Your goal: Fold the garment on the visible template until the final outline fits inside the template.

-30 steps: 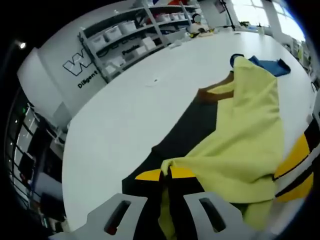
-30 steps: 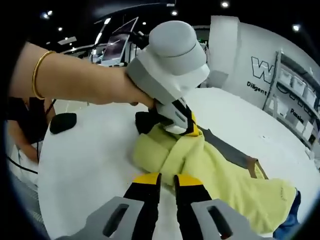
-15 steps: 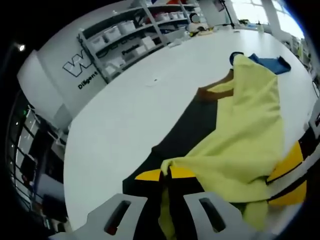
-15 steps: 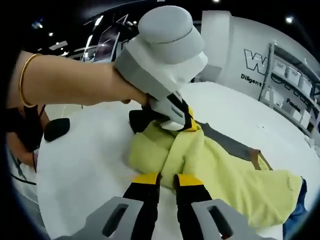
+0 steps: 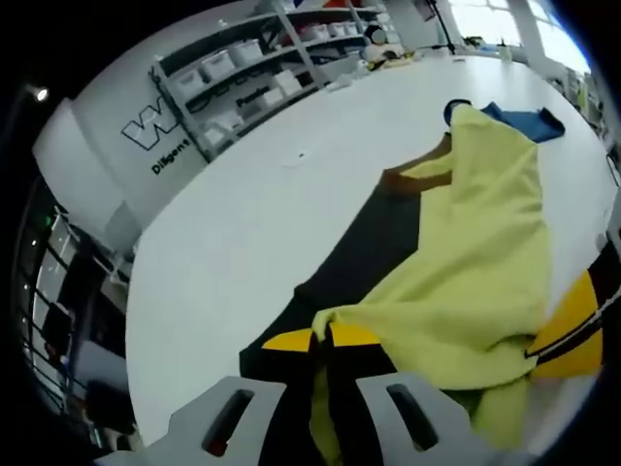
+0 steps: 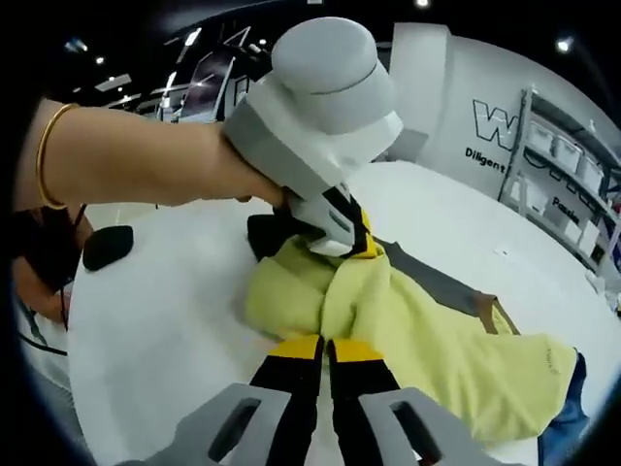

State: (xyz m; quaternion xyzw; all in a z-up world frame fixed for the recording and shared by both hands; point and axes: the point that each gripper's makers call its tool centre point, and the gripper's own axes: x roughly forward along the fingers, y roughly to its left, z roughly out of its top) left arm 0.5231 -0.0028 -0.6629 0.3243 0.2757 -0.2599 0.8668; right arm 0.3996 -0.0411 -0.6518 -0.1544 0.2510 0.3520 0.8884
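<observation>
The yellow garment [image 5: 480, 252] drapes across the dark template [image 5: 364, 257] at centre-right of the left gripper view. Both grippers, left [image 5: 323, 342] and right [image 6: 327, 347], have their 2 jaws clamped, apparently on its near hem. The cloth looks soft, light and floppy; corners or hems give the surest hold.

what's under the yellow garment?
The yellow garment lies partly on a dark template with a brown end, on the white table. A blue cloth pokes out at the far end. How much of the template it hides can't be seen.
</observation>
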